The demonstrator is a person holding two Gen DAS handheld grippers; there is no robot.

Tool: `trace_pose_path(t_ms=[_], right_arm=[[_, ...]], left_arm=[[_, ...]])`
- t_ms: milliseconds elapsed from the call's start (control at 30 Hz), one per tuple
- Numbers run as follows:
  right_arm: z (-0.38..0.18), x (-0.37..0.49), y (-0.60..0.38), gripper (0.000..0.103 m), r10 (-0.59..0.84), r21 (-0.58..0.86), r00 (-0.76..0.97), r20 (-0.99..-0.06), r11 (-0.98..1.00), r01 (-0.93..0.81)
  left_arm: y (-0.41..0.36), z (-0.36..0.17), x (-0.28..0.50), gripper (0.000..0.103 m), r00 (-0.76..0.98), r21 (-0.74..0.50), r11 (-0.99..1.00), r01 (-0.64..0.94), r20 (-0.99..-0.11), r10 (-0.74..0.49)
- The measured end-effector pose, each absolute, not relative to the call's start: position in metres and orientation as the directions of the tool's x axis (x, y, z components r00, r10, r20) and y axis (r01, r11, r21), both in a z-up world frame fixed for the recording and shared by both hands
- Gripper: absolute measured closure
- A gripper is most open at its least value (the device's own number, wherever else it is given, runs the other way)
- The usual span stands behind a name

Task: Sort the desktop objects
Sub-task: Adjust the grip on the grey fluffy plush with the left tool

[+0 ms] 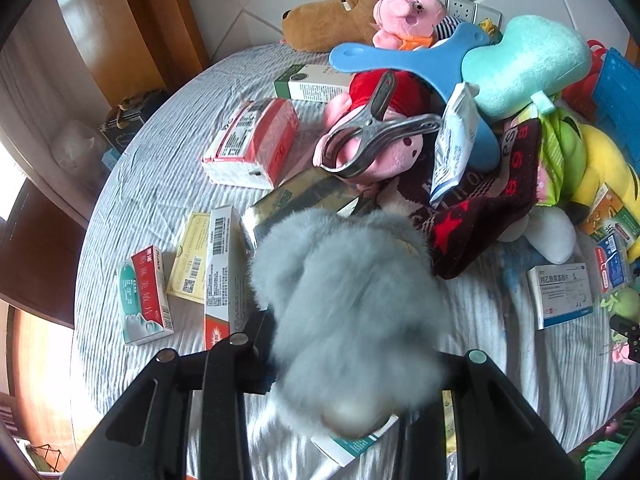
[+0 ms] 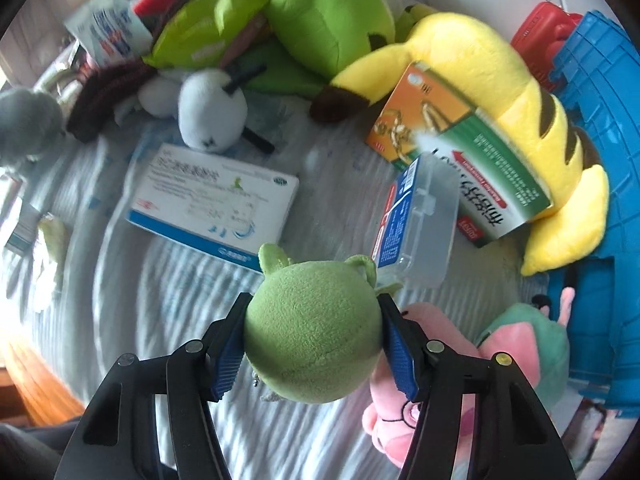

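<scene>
My left gripper [image 1: 352, 344] is shut on a fluffy grey plush toy [image 1: 348, 296] and holds it above the striped cloth; the toy hides most of the fingers. My right gripper [image 2: 314, 340] is shut on a small round green plush [image 2: 314, 332], squeezed between its blue pads [image 2: 230, 354]. The grey plush also shows at the left edge of the right wrist view [image 2: 28, 124]. Medicine boxes lie on the cloth: a red and teal one [image 1: 144, 296], a red and white pack [image 1: 252, 142], a white and blue one [image 2: 212, 208].
A pile of plush toys fills the back: pink pig with a metal clip [image 1: 376, 136], light blue plush [image 1: 524, 64], yellow striped plush [image 2: 520, 120], green plush [image 2: 328, 20]. A blue plastic crate [image 2: 600, 208] stands at the right. A clear plastic case [image 2: 420, 224] leans beside an orange-green box [image 2: 460, 132].
</scene>
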State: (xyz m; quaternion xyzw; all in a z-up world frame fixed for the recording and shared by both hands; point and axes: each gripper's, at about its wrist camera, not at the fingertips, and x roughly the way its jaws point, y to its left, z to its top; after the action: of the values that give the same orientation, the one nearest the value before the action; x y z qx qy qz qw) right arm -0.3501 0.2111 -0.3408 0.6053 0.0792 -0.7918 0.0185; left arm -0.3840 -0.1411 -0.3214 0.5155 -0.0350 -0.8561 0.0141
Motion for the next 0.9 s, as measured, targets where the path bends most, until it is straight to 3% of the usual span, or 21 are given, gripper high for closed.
trace_pose_path(t_ms=[167,300,567,600,633,700,733,900], right_arm=[[-0.309,-0.345,0.212,0.043,0.042,-0.082,-0.317,-0.948,-0.990,0.111],[-0.289,-0.350,0.212,0.043,0.026,-0.070,-0.349,-0.937,-0.991,0.113],[-0.282,-0.346,0.218,0.043,0.012,-0.056,-0.371,-0.929,-0.993,0.106],[-0.283,-0.345,0.219,0.043,0.013,-0.055,-0.369,-0.929,-0.993,0.104],[-0.283,-0.343,0.220,0.043,0.013,-0.055,-0.368,-0.930,-0.993,0.102],[-0.286,-0.341,0.222,0.043,0.015,-0.054,-0.361,-0.932,-0.994,0.100],[-0.287,-0.340,0.223,0.043,0.016,-0.054,-0.356,-0.934,-0.994,0.098],[-0.294,-0.336,0.228,0.043,0.024,-0.056,-0.335,-0.942,-0.995,0.086]], left_arm=[[-0.137,-0.301,-0.383,0.078,-0.496,0.074,-0.997,-0.024,-0.867,-0.053],[-0.135,-0.287,-0.381,0.093,-0.512,0.079,-0.996,-0.030,-0.857,-0.052],[-0.146,-0.298,-0.390,0.091,-0.455,0.035,-0.999,-0.011,-0.890,-0.026],[-0.147,-0.303,-0.392,0.078,-0.444,0.032,-0.999,-0.004,-0.896,-0.026],[-0.148,-0.307,-0.393,0.055,-0.440,0.025,-1.000,-0.001,-0.898,-0.022],[-0.148,-0.313,-0.394,0.028,-0.438,0.002,-1.000,0.003,-0.899,-0.003],[-0.148,-0.315,-0.395,0.022,-0.441,-0.008,-1.000,0.005,-0.898,0.005],[-0.141,-0.326,-0.402,0.022,-0.422,-0.008,-1.000,-0.004,-0.907,0.009]])
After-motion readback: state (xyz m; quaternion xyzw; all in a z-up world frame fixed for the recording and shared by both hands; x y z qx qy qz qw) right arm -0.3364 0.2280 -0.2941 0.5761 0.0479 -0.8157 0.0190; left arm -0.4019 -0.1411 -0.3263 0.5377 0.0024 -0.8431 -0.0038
